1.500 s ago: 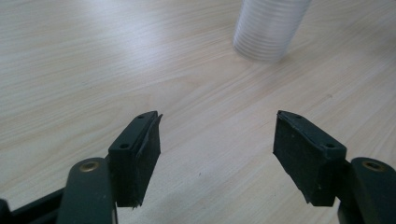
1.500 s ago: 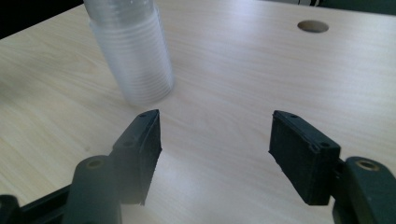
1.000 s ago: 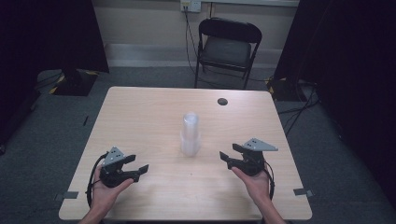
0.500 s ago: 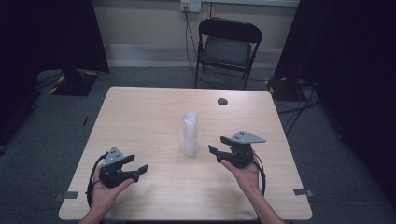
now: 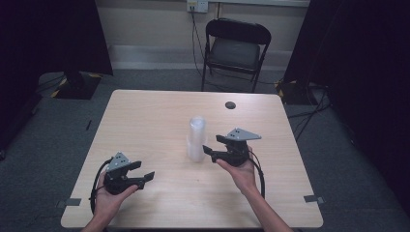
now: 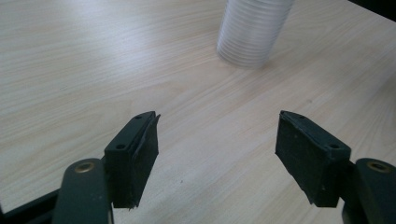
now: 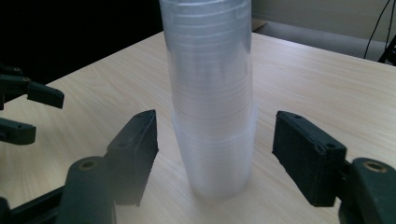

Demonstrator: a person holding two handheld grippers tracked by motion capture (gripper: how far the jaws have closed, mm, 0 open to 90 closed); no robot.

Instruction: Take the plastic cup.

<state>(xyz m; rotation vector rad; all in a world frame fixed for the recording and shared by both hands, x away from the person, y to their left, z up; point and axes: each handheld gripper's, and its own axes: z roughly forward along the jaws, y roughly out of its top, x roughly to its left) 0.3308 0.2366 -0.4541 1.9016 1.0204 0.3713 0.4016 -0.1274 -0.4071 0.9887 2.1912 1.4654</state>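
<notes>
Clear plastic cups (image 5: 197, 139) stand stacked on the surface (image 5: 145, 121); the right gripper (image 5: 210, 146) has just been opening its fingers beside them, untouched, while the left gripper (image 5: 145, 171) rests spread.

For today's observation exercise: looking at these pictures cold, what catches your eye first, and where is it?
The tall stack of clear plastic cups stands upright mid-table, the only tall thing on the pale wooden table. The right gripper sits just beside it, jaws just opened and apart either side of the stack without pressing it. The left gripper rests near the table's front edge, jaws open on nothing.
</notes>
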